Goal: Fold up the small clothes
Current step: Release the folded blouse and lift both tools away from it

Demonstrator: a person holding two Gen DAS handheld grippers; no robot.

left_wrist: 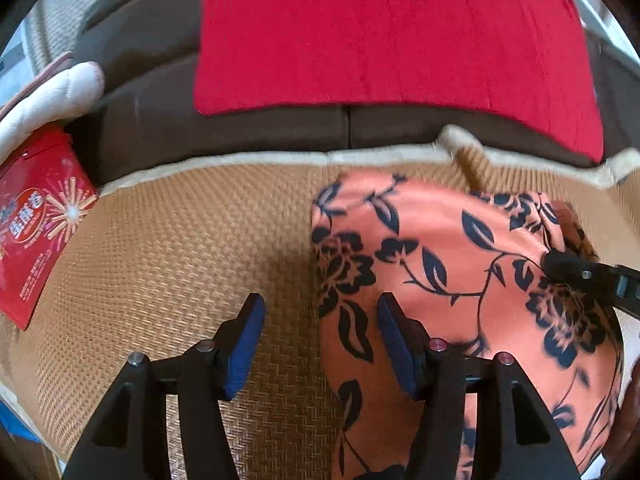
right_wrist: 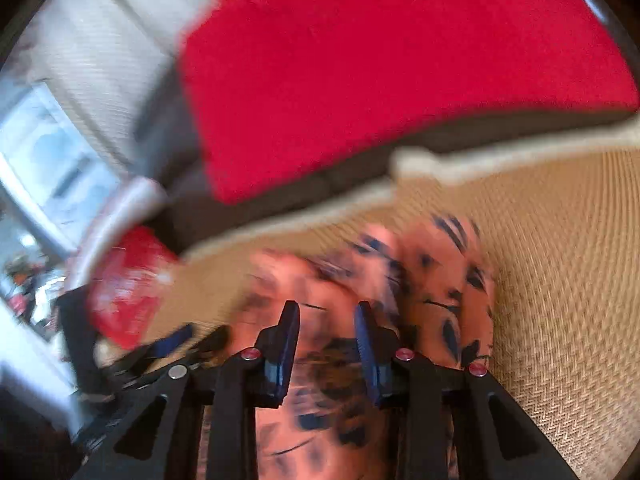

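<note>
Left wrist view: the floral garment [left_wrist: 460, 280] is spread on the woven mat [left_wrist: 160, 260] for folding, the left gripper [left_wrist: 320, 344] held apart astride its edge, the right gripper [right_wrist: 326, 344] parted, nothing visibly clamped.

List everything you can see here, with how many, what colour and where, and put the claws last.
Floral garment: one, orange with black flowers, on the mat's right side.
Woven mat: one, tan with pale edging, under the garment.
Cushion: one, red, on the dark sofa behind.
Printed packet: one, red, at the mat's left edge.
Left claw: black with blue pads, open over the garment's left edge.
Right claw: same colours, above the garment, blurred.
</note>
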